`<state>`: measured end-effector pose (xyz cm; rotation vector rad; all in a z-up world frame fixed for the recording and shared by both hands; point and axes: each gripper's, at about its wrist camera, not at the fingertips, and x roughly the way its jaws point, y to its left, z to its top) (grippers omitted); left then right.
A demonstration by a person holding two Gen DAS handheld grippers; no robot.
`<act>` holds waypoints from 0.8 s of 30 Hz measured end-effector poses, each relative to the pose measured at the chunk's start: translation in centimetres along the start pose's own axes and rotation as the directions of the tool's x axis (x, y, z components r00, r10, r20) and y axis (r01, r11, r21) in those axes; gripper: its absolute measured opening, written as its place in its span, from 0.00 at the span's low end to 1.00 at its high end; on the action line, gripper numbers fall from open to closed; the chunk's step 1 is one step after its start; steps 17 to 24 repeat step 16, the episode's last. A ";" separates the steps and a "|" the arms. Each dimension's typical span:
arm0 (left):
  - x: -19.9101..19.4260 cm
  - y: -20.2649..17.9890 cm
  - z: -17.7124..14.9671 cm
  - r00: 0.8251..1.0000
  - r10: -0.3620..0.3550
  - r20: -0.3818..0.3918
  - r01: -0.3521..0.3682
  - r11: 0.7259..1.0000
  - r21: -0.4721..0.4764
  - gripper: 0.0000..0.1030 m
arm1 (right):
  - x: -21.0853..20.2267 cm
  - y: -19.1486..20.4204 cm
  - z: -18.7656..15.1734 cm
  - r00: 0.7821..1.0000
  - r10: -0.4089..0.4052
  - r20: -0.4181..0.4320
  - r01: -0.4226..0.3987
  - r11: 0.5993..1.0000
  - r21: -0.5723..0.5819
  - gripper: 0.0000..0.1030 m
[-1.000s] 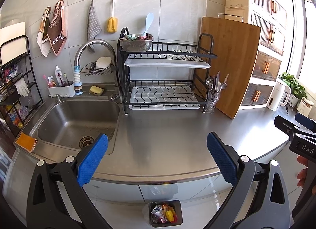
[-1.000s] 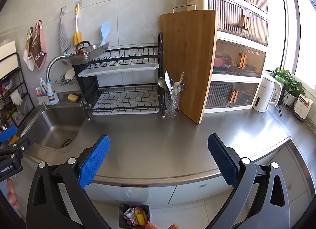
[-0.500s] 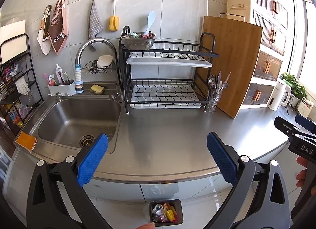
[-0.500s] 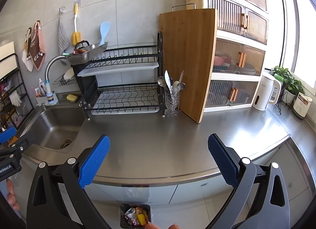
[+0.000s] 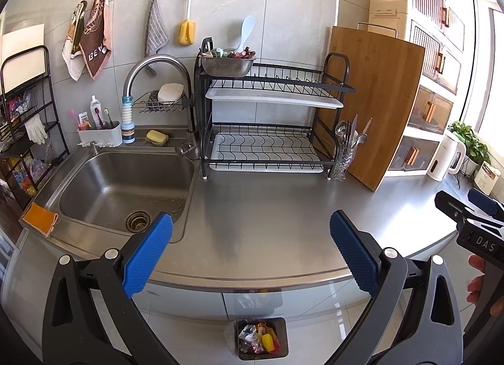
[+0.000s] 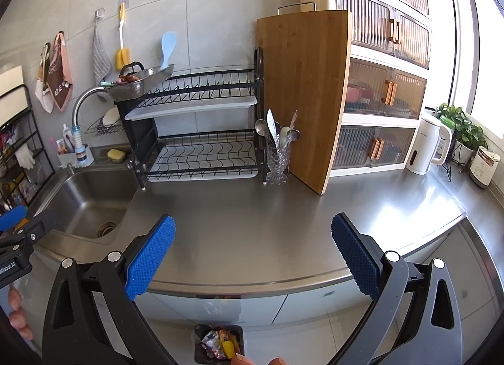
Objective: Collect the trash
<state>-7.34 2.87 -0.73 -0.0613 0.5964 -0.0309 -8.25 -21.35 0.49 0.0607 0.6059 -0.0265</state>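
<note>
Both grippers, left [image 5: 251, 242] & right [image 6: 253, 245], hang w/ fingers wide, holding nothing, above bare steel tabletop [image 5: 277, 207]. Small dark floor bin [image 5: 262, 338] below front edge already holds colourful wrappers. Prob. search step; next: spot any leftover trash, maybe in metal colander [image 5: 227, 62] on rack.

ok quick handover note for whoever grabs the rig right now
Left gripper: open, empty, over the counter's front edge.
Right gripper: open, empty, same height.
Trash bin on the floor below the counter already holds wrappers.
Colander on top of the dish rack holds mixed items that may be trash.
Done: counter shows no loose trash.
Left: check the colander and the sink.
</note>
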 end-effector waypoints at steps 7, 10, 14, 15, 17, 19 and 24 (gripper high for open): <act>0.0 0.2 0.0 1.000 -0.006 -0.002 0.006 1.000 -0.005 0.92 | 0.1 0.3 0.1 1.000 0.001 0.000 -0.001 1.000 -0.003 0.97; 0.1 0.2 0.0 1.000 -0.001 -0.007 0.001 1.000 -0.002 0.92 | 0.1 0.3 0.1 1.000 0.000 0.001 0.000 1.000 -0.003 0.97; 0.3 0.3 -0.1 1.000 -0.007 -0.021 0.007 1.000 -0.002 0.92 | 0.2 0.4 0.2 1.000 0.002 0.002 -0.002 1.000 -0.006 0.97; 0.3 0.3 0.0 1.000 -0.007 -0.022 0.007 1.000 -0.002 0.92 | 0.1 0.4 0.2 1.000 0.002 0.002 -0.002 1.000 -0.007 0.97; 0.4 0.2 0.0 1.000 -0.008 -0.023 0.008 1.000 -0.002 0.92 | 0.1 0.4 0.2 1.000 0.002 0.003 -0.002 1.000 -0.006 0.97; 0.4 0.2 0.0 1.000 -0.008 -0.023 0.008 1.000 -0.002 0.92 | 0.1 0.4 0.2 1.000 0.002 0.003 -0.002 1.000 -0.006 0.97; 0.4 0.2 0.0 1.000 -0.008 -0.023 0.008 1.000 -0.002 0.92 | 0.1 0.4 0.2 1.000 0.002 0.003 -0.002 1.000 -0.006 0.97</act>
